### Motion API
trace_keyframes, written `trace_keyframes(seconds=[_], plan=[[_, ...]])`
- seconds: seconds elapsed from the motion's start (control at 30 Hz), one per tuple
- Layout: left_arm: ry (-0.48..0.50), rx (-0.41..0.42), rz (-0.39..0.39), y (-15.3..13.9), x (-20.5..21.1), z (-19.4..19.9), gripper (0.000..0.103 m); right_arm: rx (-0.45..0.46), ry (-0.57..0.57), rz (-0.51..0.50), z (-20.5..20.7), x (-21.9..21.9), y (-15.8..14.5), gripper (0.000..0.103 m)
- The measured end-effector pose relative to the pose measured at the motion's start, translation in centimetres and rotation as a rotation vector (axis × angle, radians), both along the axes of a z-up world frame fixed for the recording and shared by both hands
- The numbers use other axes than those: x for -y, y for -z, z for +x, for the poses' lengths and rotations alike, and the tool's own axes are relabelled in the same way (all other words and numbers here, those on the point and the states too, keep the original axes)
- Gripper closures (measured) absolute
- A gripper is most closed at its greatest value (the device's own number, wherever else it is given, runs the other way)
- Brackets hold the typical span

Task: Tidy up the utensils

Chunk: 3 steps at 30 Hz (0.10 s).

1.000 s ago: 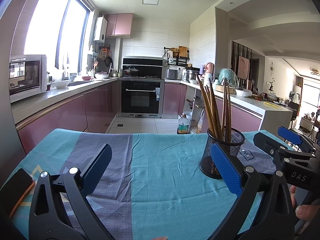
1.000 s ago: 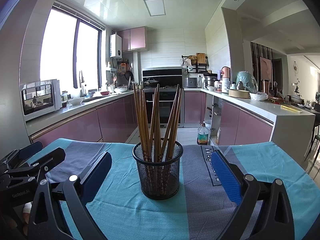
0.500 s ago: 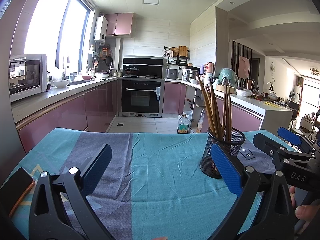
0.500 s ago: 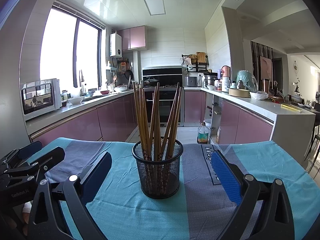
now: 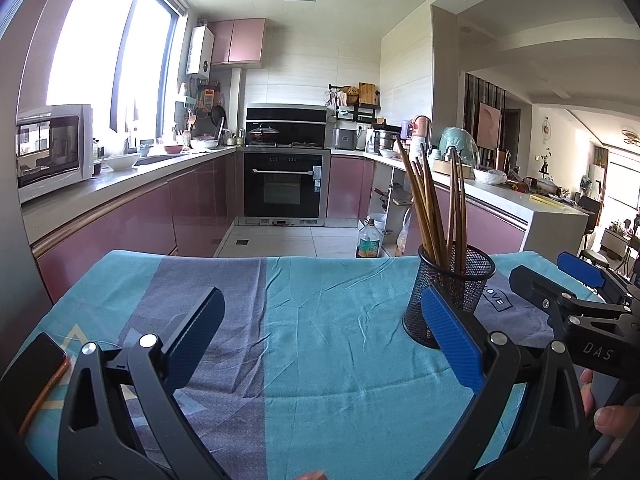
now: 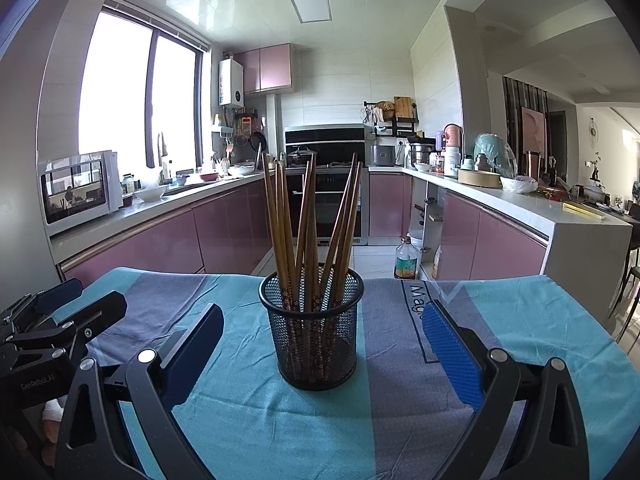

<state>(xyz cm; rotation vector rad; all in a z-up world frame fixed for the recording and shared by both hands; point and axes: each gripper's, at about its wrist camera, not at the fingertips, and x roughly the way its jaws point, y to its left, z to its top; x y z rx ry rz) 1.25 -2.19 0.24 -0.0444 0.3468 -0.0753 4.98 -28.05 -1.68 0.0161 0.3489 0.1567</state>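
Only the left wrist view is showing a phone (image 5: 30, 374) lying at the bench (image 5: 340, 360) edge. The mesh cup (image 6: 312, 328) is standing upright on the cloth, holding brown chopsticks (image 6: 308, 232) fanning outward. The left hand-held gripper (image 5: 320, 344) and right hand-held gripper (image 6: 320, 344) are both gaping wide, gripping nothing.

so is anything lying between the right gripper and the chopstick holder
No. In the right wrist view only bare tablecloth lies between the open right gripper and the mesh holder of chopsticks, which stands just ahead, centred between the fingers.
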Motion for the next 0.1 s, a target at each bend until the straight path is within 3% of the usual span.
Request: trace_keyframes(seconds=[0.1], plan=[[-0.001, -0.044, 0.002, 0.4, -0.6, 0.6, 0.006, -0.084, 0.042, -0.027, 1.5, 1.8, 1.0, 0.007]])
